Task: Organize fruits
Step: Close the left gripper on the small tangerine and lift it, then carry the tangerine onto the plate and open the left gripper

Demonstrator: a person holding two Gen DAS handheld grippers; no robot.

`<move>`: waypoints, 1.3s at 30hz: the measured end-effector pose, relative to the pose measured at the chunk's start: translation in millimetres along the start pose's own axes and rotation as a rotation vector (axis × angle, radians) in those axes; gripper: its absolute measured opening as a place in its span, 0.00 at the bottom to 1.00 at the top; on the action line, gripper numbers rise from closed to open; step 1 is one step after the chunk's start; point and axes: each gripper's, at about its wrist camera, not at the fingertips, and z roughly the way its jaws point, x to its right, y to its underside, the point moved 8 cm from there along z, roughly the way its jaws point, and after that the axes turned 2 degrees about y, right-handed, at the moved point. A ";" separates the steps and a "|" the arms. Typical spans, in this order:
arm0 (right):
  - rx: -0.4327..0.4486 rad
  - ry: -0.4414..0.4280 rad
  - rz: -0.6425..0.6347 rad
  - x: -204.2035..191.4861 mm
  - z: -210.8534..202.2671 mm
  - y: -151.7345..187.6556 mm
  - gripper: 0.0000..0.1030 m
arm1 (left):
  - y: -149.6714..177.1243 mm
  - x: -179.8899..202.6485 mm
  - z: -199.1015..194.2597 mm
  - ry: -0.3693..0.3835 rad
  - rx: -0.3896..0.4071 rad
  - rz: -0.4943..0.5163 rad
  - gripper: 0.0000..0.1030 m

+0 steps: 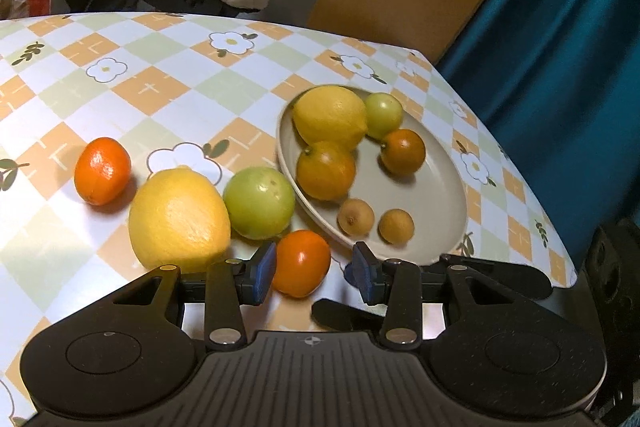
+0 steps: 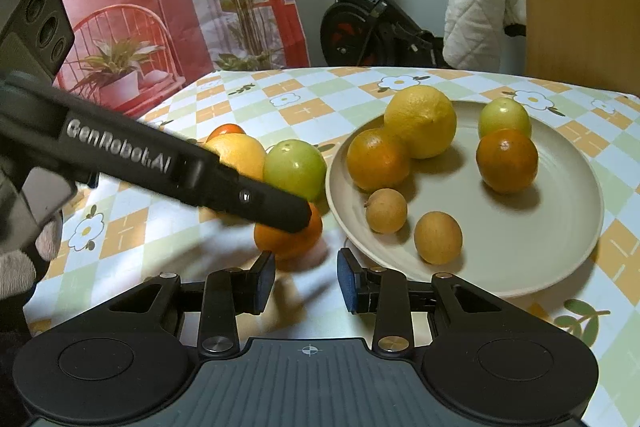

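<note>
Through the left wrist camera I see my left gripper (image 1: 314,273) with its blue pads spread. The nearest orange (image 1: 302,263) sits on the table between them. The left pad is against its side or just short of it, and the right pad stands clear, so nothing is pinched. Beyond it, a loose green fruit (image 1: 259,202), a loose lemon (image 1: 178,219) and a small orange (image 1: 103,171) run in a row toward the table's left edge. The first two touch each other. The plate (image 1: 440,187) lies toward the table's far right corner, its rim just beside the loose green fruit. It holds a second lemon (image 1: 330,117), a small green fruit (image 1: 383,115), two dark oranges (image 1: 326,171) (image 1: 402,151) and two brown fruits (image 1: 356,217) (image 1: 396,226).

Through the right wrist camera, my right gripper (image 2: 306,281) hangs over the near edge of the table. Its pads are slightly apart, with only tablecloth between them. The left gripper's black finger comes in from the left, and its tip lies across the nearest orange (image 2: 288,243), which is just left of the plate (image 2: 520,227). The loose green fruit (image 2: 295,169) and loose lemon (image 2: 236,155) are partly hidden behind that finger, and the small orange (image 2: 226,130) peeks out past them. The six fruits on the plate are all in view. The second lemon (image 2: 420,121) rests against one dark orange near the far rim.
</note>
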 end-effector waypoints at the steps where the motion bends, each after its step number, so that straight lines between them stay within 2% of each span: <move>1: 0.000 0.000 -0.001 0.1 0.6 0.1 0.31 | -0.5 0.0 2.3 -0.002 -0.002 0.000 0.42; 11: 0.008 -0.009 -0.006 -4.0 4.2 -2.6 0.32 | 1.8 4.9 9.0 0.027 -0.025 0.014 0.40; 23: 0.029 0.003 -0.020 -7.2 7.2 -5.3 0.31 | 5.9 8.9 6.6 0.018 -0.035 0.036 0.39; 32: 0.024 0.001 -0.008 -4.4 2.7 -4.7 0.32 | 14.7 16.4 -0.2 0.022 -0.045 0.054 0.34; 39: 0.046 0.001 -0.011 -4.3 -7.3 -7.7 0.31 | 11.7 23.1 -7.5 0.014 -0.027 0.059 0.34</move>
